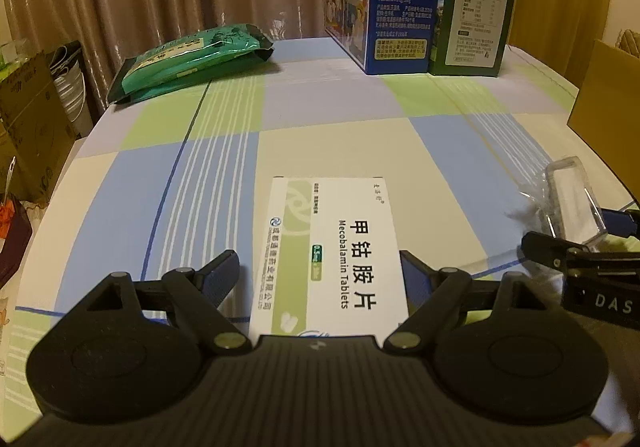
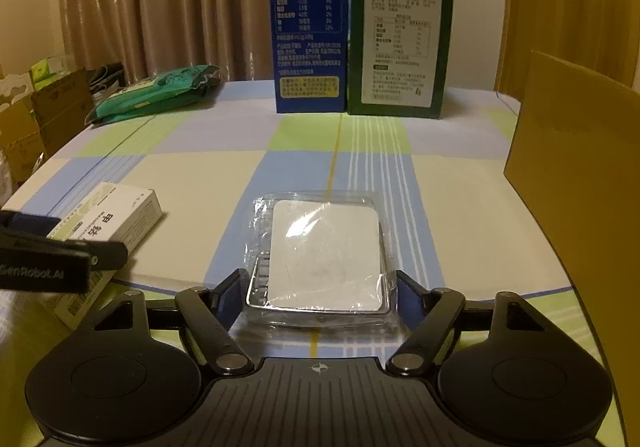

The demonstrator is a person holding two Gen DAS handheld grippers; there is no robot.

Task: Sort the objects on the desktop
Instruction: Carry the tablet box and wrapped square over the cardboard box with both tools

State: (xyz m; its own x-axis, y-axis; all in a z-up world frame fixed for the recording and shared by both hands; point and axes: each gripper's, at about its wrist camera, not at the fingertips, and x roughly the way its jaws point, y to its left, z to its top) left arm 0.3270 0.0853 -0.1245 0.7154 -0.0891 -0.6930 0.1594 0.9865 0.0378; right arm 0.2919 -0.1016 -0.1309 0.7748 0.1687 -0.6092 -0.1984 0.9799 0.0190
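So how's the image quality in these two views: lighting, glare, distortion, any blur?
Left wrist: dim, warm light, strong fisheye bending of the table edge, medicine box text sharp, right gripper at the frame edge soft. Right wrist: same dim cast, glare on the plastic-wrapped case, dark corners.

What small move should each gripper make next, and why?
Probably close both. The left gripper straddles the white medicine box, and the right gripper straddles the clear plastic case; both lie flat on the tablecloth, with gaps apparently remaining at the fingers.
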